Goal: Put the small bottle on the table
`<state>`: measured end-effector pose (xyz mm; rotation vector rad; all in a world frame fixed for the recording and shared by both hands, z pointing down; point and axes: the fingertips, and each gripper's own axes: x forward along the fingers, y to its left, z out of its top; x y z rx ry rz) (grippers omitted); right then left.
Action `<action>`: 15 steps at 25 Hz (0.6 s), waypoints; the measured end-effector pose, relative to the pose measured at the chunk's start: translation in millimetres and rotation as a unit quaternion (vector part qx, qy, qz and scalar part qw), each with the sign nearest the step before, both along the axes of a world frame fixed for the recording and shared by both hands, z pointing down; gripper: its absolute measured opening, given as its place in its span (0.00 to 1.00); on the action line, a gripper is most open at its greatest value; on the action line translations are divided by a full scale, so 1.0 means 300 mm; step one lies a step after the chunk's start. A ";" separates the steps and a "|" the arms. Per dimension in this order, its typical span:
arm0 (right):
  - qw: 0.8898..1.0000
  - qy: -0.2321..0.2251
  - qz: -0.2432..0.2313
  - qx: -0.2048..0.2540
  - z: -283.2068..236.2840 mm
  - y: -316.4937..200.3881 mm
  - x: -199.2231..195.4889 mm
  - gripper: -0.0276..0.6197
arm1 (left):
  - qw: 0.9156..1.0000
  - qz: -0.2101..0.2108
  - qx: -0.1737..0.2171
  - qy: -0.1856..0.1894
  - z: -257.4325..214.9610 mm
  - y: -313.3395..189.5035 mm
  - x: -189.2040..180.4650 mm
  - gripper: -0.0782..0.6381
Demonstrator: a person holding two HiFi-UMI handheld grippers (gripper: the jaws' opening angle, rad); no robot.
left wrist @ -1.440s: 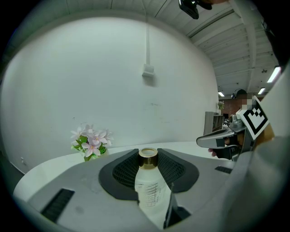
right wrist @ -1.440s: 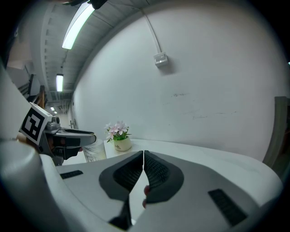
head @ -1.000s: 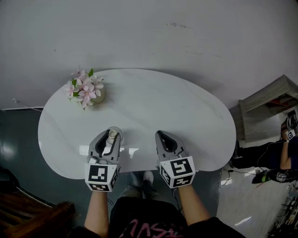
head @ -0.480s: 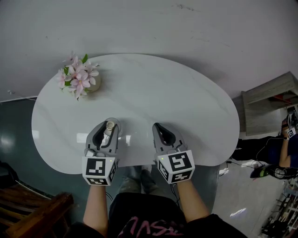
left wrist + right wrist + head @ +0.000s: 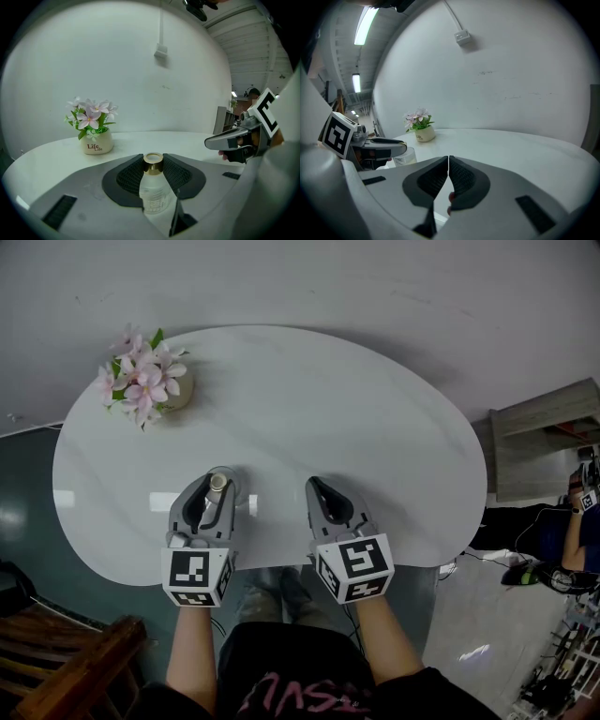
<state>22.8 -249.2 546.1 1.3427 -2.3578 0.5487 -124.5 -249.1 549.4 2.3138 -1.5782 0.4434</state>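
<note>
Over the near-left worktop (image 5: 356, 427), the left gripper (image 5: 217, 478) stays clamped on the bottle (image 5: 153, 190), now slightly farther in. The right gripper (image 5: 316, 486) idles, jaws together and empty. Set-down and release remain.

Open table (image 5: 356, 427) stretches ahead and to the right; the flower pot (image 5: 176, 390) stands near its far-left edge.

Soft, rather dim light; pale glare patches on the white table (image 5: 309, 409) (near edge); both gripper views bulge, corners black.
</note>
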 end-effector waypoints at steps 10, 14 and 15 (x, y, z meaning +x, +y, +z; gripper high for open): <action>1.000 0.000 -0.004 -0.008 0.021 0.009 -0.001 0.15 | 1.000 -0.001 0.002 0.003 0.007 -0.002 0.005 0.29; 1.000 0.000 -0.006 -0.009 0.023 0.017 -0.004 0.15 | 1.000 -0.003 0.003 -0.001 0.009 0.006 0.004 0.29; 1.000 0.000 -0.006 -0.008 0.022 0.018 -0.004 0.15 | 1.000 -0.001 0.004 -0.003 0.009 0.009 0.005 0.29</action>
